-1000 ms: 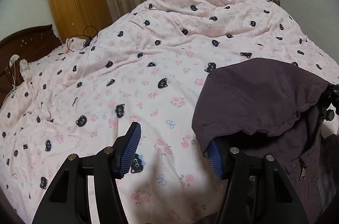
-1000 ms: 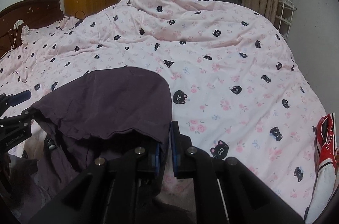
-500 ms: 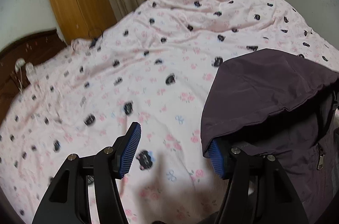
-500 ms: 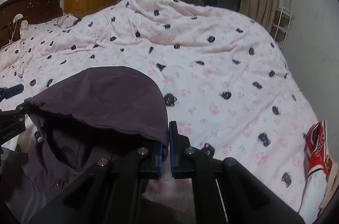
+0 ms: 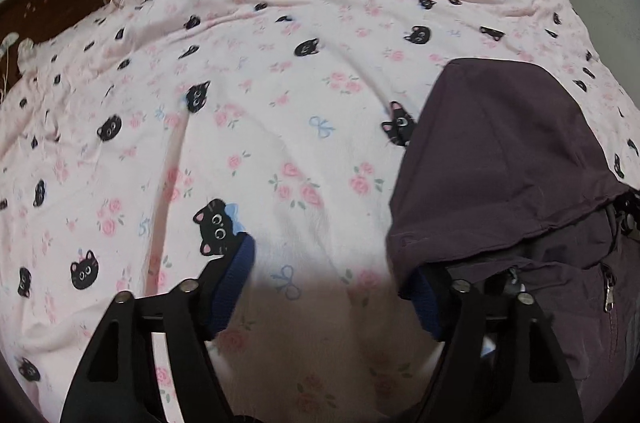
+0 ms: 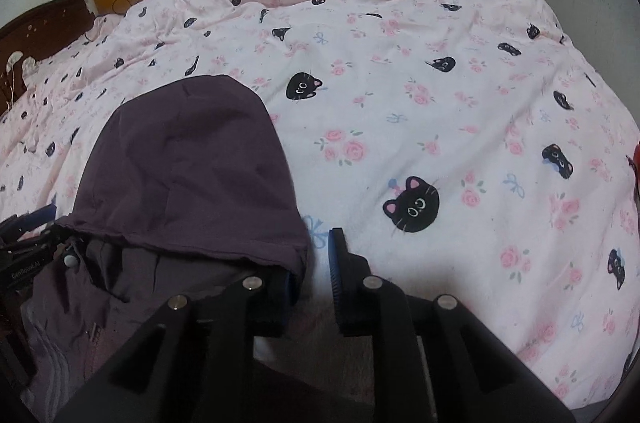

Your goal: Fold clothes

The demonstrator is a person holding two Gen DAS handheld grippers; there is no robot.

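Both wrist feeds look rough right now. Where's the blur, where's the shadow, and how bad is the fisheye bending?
Left wrist view: quilt softly smeared toward the left edge, grey shadow pooled between the left gripper fingers, purple jacket hood fairly sharp. Right wrist view: crisper cat prints, shadow along the bottom by the right gripper, bed bulging into a dome, black corners vignetted.

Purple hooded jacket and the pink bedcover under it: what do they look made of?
Purple hooded jacket: thin woven synthetic by the look, matte, with sharp shallow creases, a stitched hood hem and a metal zipper pull. Pink bedcover: soft printed cotton-like cloth, matte, with rounded rumples; the fibre is uncertain.
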